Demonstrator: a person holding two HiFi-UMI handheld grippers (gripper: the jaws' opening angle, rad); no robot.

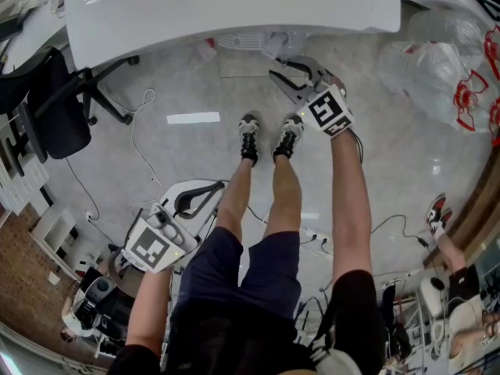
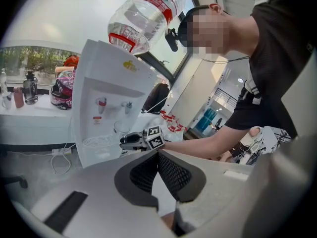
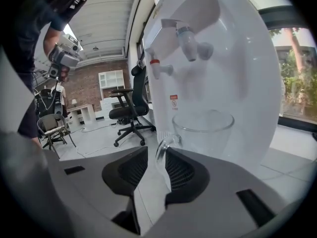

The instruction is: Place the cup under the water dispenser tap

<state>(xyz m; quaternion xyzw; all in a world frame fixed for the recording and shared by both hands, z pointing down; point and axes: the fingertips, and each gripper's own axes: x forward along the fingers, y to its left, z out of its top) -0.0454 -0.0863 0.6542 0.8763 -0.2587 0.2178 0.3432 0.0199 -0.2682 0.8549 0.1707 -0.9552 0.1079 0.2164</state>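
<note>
A tall white water dispenser (image 3: pixel 237 83) fills the right gripper view, with a clear upturned water bottle with a red label (image 2: pixel 146 14) on top of it in the left gripper view. The person stands before it on the pale floor (image 1: pixel 180 147), and a black office chair (image 3: pixel 126 110) is well apart behind.

The right gripper (image 3: pixel 156 152) reaches close to the dispenser's front. Its jaws stand apart – released, not clenched. The curved handle (image 3: pixel 163 150) of the cup lies between them, against the right-hand pad and clear of the other.

The left gripper (image 2: pixel 158 153) is held low and back by the person's thigh, well away from the dispenser. Its pad tips meet with nothing between them, so it is clenched and empty.

The clear glass cup (image 3: pixel 203 130) stands upright in the dispenser's recess – below the grey-blue tap (image 3: pixel 190 43) rather than the red-tipped tap (image 3: pixel 158 68) beside it. Its base is hidden behind the right gripper, so I cannot tell there whether it rests on the tray.
</note>
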